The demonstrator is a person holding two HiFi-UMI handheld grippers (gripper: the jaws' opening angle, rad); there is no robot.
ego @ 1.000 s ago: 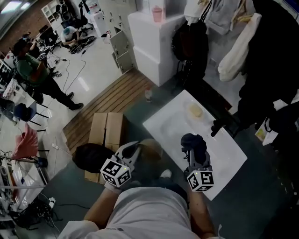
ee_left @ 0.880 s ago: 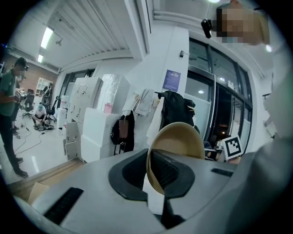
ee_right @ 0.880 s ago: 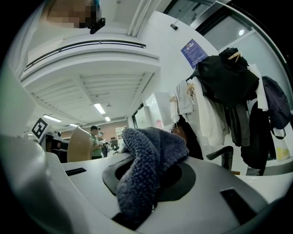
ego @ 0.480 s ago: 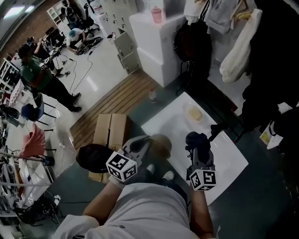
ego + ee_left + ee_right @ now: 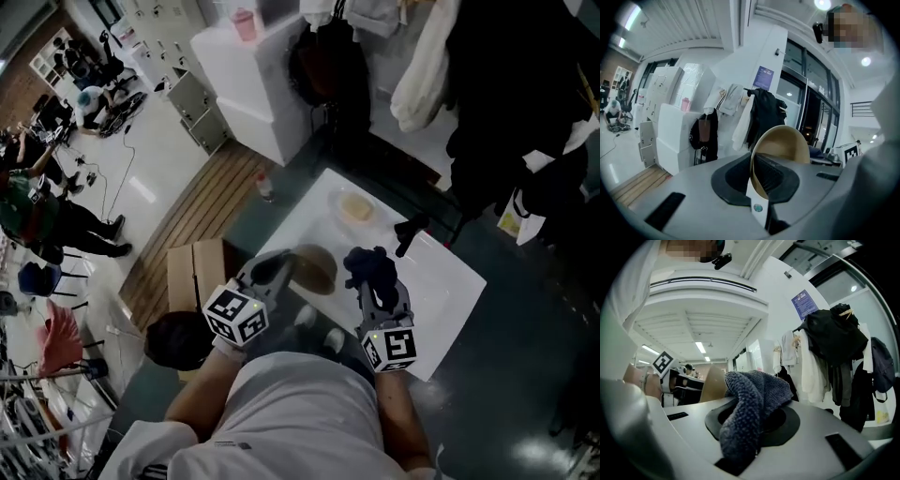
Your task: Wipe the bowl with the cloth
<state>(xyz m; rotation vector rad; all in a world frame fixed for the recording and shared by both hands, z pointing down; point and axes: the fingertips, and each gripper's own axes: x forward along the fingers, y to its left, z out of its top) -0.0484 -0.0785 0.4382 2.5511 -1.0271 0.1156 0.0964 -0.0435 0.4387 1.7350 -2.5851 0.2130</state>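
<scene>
Two grippers: the left gripper (image 5: 281,269) is clamped on the rim of the bowl (image 5: 314,268); the right gripper (image 5: 374,281) is clenched round a bunched dark cloth (image 5: 367,264).
Left grip: in the left gripper view one jaw lies inside the bowl's wall and the other outside, pinching the rim low down. The tan bowl stands nearly on edge above the jaws.
Right grip: the cloth is caught between the jaws and bulges well past their tips, with one fold hanging back over the gripper's front.
Bowl's place: just ahead of the left gripper's tips, raised above the white table (image 5: 441,281) and to the left of the right gripper. It is near the cloth, but I cannot tell whether they touch.
Step in hand: as I judge it, bringing cloth and bowl together; wiping looks about to begin.
Doing it well: turn the bowl's open face toward the right gripper and press with the wad that sticks out, never with the jaws. Sweep round the inner wall and hold the pinch hard, since a one-sided rim grip lets the bowl swing.
Bowl's contents: nothing shows inside it.
Dish (image 5: 356,208): on the table beyond both grippers, holding a pale yellowish lump I cannot identify.
</scene>
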